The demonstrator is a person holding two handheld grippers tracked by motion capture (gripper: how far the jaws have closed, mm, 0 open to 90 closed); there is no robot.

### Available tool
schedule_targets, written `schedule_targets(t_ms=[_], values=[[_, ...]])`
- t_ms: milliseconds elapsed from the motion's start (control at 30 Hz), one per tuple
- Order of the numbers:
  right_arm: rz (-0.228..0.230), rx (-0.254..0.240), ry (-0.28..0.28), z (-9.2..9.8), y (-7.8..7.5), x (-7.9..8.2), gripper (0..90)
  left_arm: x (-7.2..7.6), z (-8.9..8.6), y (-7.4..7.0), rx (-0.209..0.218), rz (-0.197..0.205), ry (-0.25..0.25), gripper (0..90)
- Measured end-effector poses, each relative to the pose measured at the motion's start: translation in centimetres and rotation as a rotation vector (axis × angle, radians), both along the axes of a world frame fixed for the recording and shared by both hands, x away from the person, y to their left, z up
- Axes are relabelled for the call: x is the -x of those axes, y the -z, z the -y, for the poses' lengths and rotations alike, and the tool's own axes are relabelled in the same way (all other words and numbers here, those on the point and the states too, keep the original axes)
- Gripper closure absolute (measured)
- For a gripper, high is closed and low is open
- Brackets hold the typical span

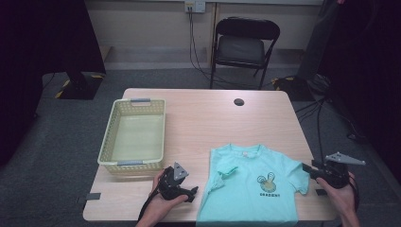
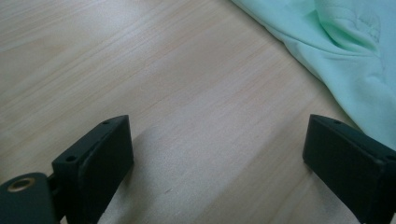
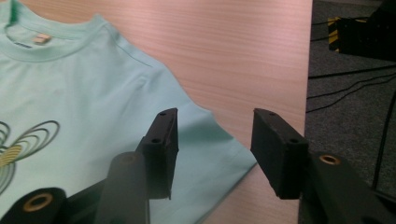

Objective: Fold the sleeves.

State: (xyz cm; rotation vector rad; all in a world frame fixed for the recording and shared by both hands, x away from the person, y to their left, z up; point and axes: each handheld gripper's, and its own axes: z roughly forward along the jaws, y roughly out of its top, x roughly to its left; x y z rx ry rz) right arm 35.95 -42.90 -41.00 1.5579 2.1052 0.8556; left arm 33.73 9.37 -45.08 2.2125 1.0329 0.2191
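High view shows a mint-green T-shirt lying flat on the near part of the wooden desk, its printed front facing up and its collar pointing away from the person; its lower hem hangs at the near edge. One sleeve, on the left of that view, is folded in over the chest; the other lies spread out. The left claw rests on the desk just beside the folded sleeve, its jaws spread wide over bare wood, nothing between them; in the left gripper view the shirt's edge lies close by the right-hand jaw. The right claw sits at the spread sleeve's outer edge; in the right gripper view its jaws stand partly apart above the sleeve hem, not pressing on the cloth. A pale yellow basket stands well apart on the desk; a folding chair stands beyond.
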Motion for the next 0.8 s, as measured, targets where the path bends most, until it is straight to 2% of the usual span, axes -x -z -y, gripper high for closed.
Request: schedule_targets(t_ms=[67,333,533,633,800], values=[[-0.009,-0.001,0.006,0.4,0.4,-0.2,56.3,0.0,0.0,0.0,0.001,0.000,0.000,8.0],[-0.050,0.003,0.033,1.4,1.9,-0.5,61.6,0.0,0.0,0.0,0.001,0.001,0.001,7.9],[-0.056,0.007,0.040,1.5,2.3,-0.5,63.6,0.0,0.0,0.0,0.002,0.001,0.002,7.9],[-0.053,0.007,0.031,1.4,2.3,-0.4,68.6,0.0,0.0,0.0,0.002,0.001,0.002,7.9],[-0.055,-0.012,0.013,1.2,2.3,-0.2,84.5,0.0,0.0,0.0,0.003,0.002,0.000,7.9]])
